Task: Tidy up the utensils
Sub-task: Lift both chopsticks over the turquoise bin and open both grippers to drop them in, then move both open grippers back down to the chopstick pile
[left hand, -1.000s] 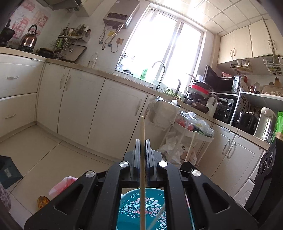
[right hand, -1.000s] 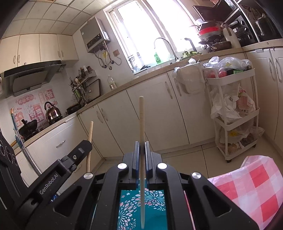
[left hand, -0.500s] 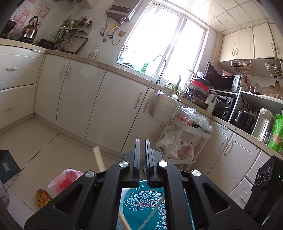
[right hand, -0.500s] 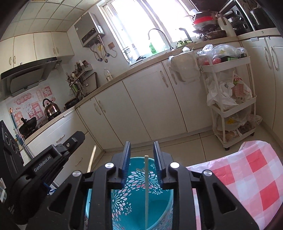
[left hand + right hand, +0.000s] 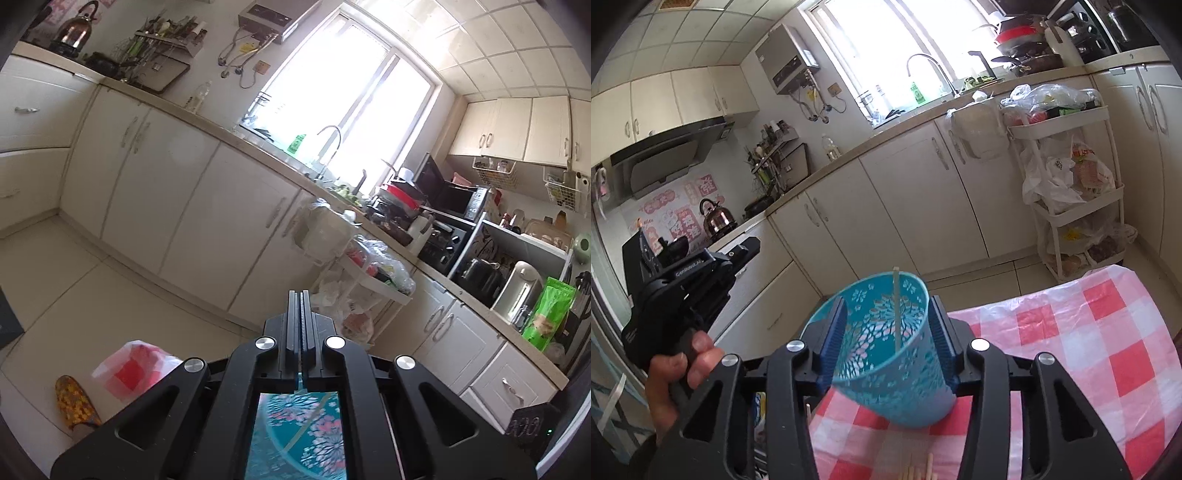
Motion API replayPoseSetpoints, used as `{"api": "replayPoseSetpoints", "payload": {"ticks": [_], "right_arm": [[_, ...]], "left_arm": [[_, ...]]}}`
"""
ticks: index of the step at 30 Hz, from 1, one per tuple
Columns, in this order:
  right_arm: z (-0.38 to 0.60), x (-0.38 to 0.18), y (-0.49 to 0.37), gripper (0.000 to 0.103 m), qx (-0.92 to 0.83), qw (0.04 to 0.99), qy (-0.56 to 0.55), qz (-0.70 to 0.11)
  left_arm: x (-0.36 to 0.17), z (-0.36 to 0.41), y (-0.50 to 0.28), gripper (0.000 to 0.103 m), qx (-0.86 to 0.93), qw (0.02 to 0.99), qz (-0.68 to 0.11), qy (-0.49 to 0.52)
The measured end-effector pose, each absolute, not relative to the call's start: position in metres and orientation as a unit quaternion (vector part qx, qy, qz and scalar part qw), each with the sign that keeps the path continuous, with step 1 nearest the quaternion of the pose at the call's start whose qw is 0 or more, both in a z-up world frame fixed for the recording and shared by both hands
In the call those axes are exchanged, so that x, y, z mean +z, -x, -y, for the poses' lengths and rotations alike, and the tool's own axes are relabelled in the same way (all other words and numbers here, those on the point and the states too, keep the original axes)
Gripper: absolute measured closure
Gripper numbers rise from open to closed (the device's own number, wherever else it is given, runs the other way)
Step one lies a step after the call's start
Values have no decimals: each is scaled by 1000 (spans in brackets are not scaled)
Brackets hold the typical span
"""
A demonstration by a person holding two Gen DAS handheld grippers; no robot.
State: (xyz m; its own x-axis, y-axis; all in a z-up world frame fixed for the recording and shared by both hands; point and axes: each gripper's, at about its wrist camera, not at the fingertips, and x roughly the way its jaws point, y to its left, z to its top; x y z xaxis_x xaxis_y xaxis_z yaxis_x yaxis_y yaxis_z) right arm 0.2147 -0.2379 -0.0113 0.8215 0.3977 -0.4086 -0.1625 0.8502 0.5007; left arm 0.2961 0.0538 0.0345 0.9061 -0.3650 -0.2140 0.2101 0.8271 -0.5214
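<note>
Right wrist view: I am reading the right gripper with its jaws opening, one either side of the teal cup. The blue pads are standing just off the cup's walls, though I cannot tell for certain whether either is touching. The cup is sitting on the checked cloth, tilted in this view with its mouth up and away from me. One chopstick is standing inside it, its long axis running nearly straight up between the jaws, tip just above the rim.

More chopsticks are lying on the cloth below the jaws, close to the camera; I am counting about four ends, but the frame cuts them off.

Left wrist view: the left gripper is showing its jaws closed together with nothing between them. The cup is lying directly beneath those jaws, seen only through the gripper frame.

I am judging the right gripper nearer to the loose chopsticks, so the next pick should fall to it. Count: one cup, one chopstick stowed.
</note>
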Motion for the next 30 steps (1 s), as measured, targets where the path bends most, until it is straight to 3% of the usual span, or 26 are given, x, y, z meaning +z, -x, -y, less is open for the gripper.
{"api": "replayPoseSetpoints", "payload": {"ticks": [5, 11, 15, 18, 24, 30], "right_arm": [[217, -35, -180, 55, 191, 910, -186, -318], [195, -75, -166, 54, 199, 879, -170, -399], [195, -106, -161, 55, 158, 862, -141, -460], [199, -119, -161, 65, 141, 849, -137, -490], [189, -125, -163, 75, 128, 848, -83, -508], [180, -132, -160, 76, 123, 847, -56, -514]], "left_arm": [[-1, -111, -284, 101, -106, 941, -219, 235], [-66, -150, -263, 91, -73, 919, -319, 221], [-93, -147, -243, 79, -81, 906, -355, 214], [-109, -145, -230, 64, -68, 909, -364, 192], [-130, -172, -221, 63, -30, 884, -389, 257], [-120, -129, -203, 59, -79, 887, -403, 210]]}}
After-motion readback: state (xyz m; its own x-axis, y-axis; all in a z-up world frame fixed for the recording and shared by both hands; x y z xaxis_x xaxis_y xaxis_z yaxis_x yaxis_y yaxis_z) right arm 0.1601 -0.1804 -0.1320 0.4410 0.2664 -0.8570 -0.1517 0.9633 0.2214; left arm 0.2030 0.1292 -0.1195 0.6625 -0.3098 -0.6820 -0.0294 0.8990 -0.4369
